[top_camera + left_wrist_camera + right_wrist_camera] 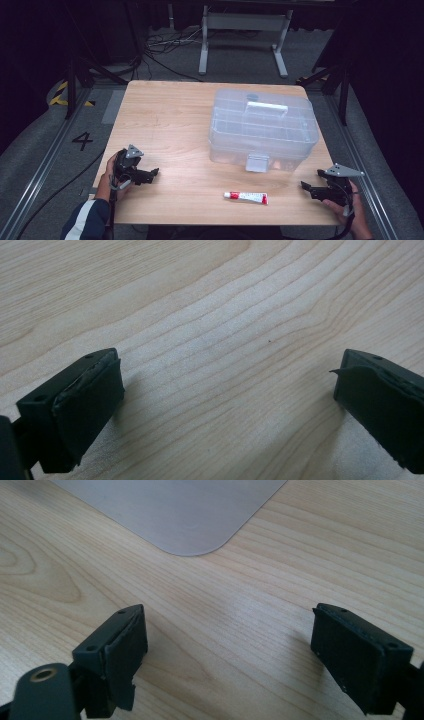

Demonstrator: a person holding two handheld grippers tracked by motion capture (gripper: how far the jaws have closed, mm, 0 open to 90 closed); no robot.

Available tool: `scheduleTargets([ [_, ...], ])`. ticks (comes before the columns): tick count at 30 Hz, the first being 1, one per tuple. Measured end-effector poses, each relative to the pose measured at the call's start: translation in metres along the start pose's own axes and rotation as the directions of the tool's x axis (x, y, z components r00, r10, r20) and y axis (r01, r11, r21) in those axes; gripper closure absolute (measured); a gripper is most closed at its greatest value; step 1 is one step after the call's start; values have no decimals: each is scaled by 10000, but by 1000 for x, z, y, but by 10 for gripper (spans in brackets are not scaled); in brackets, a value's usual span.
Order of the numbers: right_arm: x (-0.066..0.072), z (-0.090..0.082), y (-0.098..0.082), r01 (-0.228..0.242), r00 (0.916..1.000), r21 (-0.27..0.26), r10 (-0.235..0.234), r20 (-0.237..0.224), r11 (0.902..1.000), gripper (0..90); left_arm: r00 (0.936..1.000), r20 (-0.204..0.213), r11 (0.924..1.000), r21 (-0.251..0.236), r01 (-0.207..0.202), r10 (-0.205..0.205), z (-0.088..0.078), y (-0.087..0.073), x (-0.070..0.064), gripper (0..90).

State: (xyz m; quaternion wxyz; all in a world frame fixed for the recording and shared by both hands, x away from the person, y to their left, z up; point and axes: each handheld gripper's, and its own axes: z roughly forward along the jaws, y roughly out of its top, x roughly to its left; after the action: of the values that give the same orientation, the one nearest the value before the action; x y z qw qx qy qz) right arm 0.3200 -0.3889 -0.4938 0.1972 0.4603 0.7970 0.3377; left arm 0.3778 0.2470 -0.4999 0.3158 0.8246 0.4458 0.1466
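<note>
A clear plastic storage box (262, 129) with a white handle and a front latch stands on the right half of the wooden table (170, 125). A white tube with a red cap (245, 197) lies in front of it near the table's near edge. My left gripper (153, 173) rests at the near left, held by a hand, jaws wide apart over bare wood (225, 370). My right gripper (307, 185) sits at the near right, also open, with nothing between its jaws; a corner of the box (190, 515) lies ahead of it.
The table's left half is bare wood. Beyond the far edge are a metal stand (244, 30), cables on the floor and dark curtains. Floor rails run along both sides.
</note>
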Motion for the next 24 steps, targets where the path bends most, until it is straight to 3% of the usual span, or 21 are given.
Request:
scheduleTargets([
  [24,0,0,0,-60,9999,17,60,-80,10000,173,9999,125,10000,3,-65,65,-2,-2,0,3],
])
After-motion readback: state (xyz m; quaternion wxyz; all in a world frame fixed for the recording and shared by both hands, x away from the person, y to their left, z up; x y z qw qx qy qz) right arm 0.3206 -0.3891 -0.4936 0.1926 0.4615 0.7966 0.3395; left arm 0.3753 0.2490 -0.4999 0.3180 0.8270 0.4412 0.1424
